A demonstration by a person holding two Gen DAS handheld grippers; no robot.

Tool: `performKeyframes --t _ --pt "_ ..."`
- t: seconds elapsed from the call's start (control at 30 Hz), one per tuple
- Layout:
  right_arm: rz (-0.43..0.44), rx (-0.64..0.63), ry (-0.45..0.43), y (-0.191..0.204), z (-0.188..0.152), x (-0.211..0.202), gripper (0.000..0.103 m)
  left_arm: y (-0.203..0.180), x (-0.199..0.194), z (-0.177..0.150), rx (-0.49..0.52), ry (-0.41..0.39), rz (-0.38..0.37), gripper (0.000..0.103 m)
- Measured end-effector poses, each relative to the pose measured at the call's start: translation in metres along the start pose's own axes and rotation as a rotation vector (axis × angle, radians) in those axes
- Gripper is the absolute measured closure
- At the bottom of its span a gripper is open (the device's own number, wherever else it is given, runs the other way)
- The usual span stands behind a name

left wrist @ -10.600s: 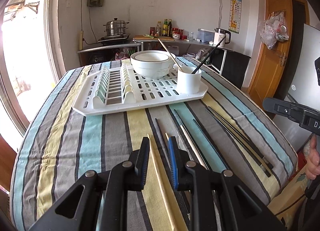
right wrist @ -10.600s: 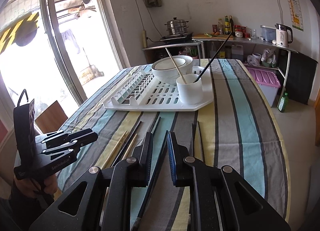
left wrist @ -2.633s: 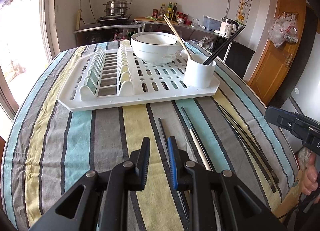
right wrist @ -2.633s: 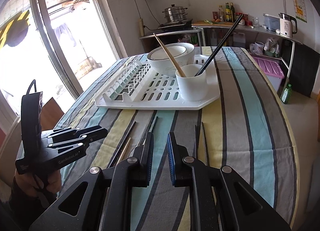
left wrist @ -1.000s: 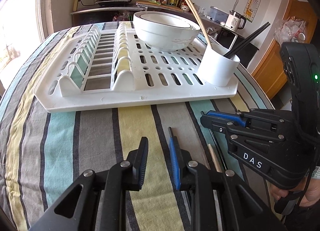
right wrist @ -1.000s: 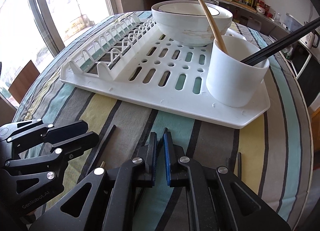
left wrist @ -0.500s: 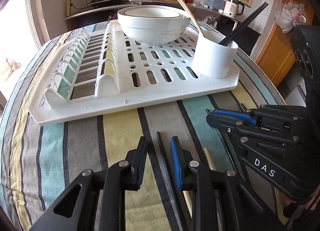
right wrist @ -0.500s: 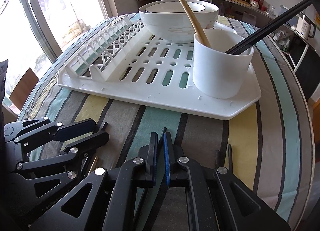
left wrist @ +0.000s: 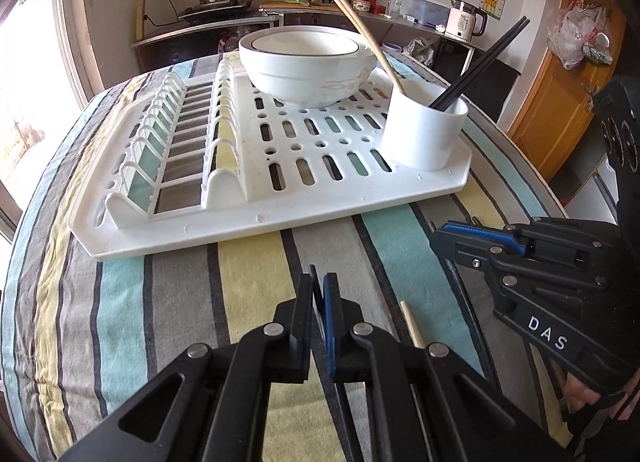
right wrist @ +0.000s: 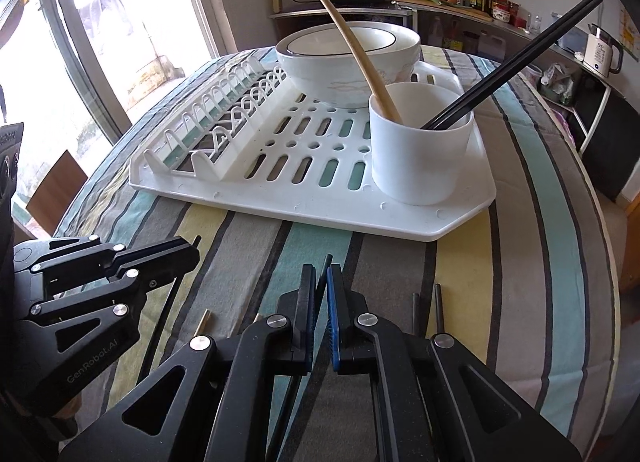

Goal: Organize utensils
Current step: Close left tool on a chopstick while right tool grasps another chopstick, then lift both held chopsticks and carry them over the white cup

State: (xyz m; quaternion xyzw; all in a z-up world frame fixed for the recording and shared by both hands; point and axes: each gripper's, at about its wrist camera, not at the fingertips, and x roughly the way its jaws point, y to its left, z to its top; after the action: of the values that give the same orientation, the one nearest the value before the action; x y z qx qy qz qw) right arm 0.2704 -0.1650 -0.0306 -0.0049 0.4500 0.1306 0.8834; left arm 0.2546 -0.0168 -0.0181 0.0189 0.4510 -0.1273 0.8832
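Observation:
In the left wrist view my left gripper [left wrist: 317, 282] is low over the striped tablecloth. Its jaws are closing, and the pads pinch a thin black chopstick [left wrist: 313, 273] whose tip pokes out ahead. My right gripper [right wrist: 322, 274] is shut on another black chopstick [right wrist: 328, 260] and held just above the cloth. Each gripper shows in the other's view, the right gripper [left wrist: 436, 238] on the right and the left gripper [right wrist: 192, 252] on the left. The white cup [right wrist: 420, 146] on the drying rack [right wrist: 304, 206] holds wooden and black chopsticks.
A white bowl [left wrist: 308, 62] sits at the back of the rack. A wooden chopstick [left wrist: 412, 324] lies between the grippers, and two black chopsticks [right wrist: 438, 306] lie to the right. Wooden tips [right wrist: 204, 320] show on the left. A kitchen counter stands behind.
My left gripper's jaws have closed from a clear gap onto the black chopstick. My right gripper, still pinching its chopstick, has lifted slightly and drawn back from the rack.

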Motion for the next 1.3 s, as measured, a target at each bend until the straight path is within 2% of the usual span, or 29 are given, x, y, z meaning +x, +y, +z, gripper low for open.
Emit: performKeyframes --t 0.4,0.67,1.0,1.3 --pt "0.023 0.0 -0.236 0.003 0.001 -0.106 0.099 0.011 -0.1 0.012 -0.02 -0.213 -0.017 0.098" --pt "0.018 -0.021 -0.386 0.006 -0.009 -0.168 0.099 0.004 -0.154 0.006 0.008 -0.327 -0.015 0.099" --pt "0.011 -0.038 -0.455 0.005 -0.017 -0.196 0.1 -0.006 -0.179 0.006 0.033 -0.374 -0.025 0.099" --pt "-0.006 -0.032 -0.502 -0.005 0.003 -0.207 0.1 -0.012 -0.182 0.039 0.048 -0.4 -0.036 0.099"
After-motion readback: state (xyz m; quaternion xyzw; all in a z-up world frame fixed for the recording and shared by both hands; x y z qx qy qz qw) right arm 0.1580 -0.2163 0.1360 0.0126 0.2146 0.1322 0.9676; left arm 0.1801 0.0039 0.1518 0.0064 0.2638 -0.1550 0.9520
